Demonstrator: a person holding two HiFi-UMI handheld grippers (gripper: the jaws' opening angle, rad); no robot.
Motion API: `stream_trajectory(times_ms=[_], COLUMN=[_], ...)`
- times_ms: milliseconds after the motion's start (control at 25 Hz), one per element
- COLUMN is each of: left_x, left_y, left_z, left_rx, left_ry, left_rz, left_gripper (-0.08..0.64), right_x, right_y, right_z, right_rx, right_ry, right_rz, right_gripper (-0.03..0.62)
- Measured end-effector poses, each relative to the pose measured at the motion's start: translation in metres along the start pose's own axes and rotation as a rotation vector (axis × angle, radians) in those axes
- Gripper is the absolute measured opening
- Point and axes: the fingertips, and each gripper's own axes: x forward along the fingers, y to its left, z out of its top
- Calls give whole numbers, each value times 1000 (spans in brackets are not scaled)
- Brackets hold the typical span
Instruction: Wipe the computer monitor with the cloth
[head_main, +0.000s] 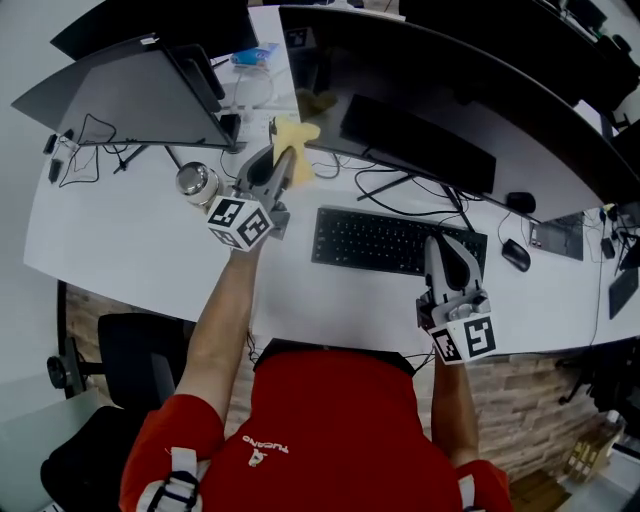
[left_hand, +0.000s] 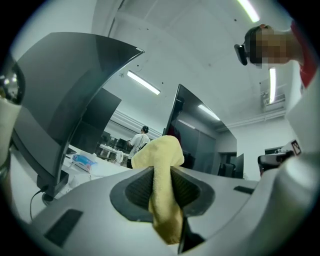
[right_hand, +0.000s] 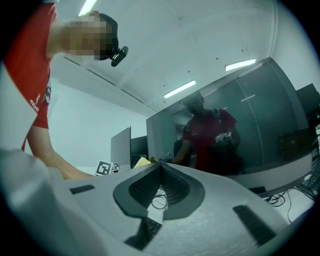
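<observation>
Left gripper (head_main: 286, 158) clamped on the yellow cloth (head_main: 298, 136), cloth bunching out past the pads, held up just beside the left end of the curved monitor (head_main: 480, 95), right gripper (head_main: 438, 242) jaws pressed together on nothing, over the keyboard's (head_main: 370, 240) right end, white desk (head_main: 130, 220) below.

The white desk (head_main: 140, 235) carries the wide curved monitor (head_main: 480, 80), a black keyboard (head_main: 385, 242) before it, a mouse (head_main: 516, 254) right of the keyboard, loose cables (head_main: 395, 190) and a shiny metal object (head_main: 197, 182) at the left.
</observation>
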Motion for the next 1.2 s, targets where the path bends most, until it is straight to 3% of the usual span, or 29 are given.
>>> stream_trajectory(times_ms=[200, 520, 960, 1200], left_x=[16, 40, 51, 51], left_y=[12, 21, 20, 17], left_z=[-10, -40, -43, -33], left_rx=[-6, 19, -98, -63], left_ry=[38, 167, 139, 115], left_rz=[-51, -85, -194, -203], left_gripper=[80, 118, 104, 96], right_x=[11, 20, 21, 26], right_y=[4, 3, -6, -5], right_z=[-6, -12, -21, -24], right_rx=[0, 7, 17, 20], right_ry=[20, 32, 54, 56], right_rz=[-27, -65, -111, -105], right_gripper=[5, 5, 5, 5])
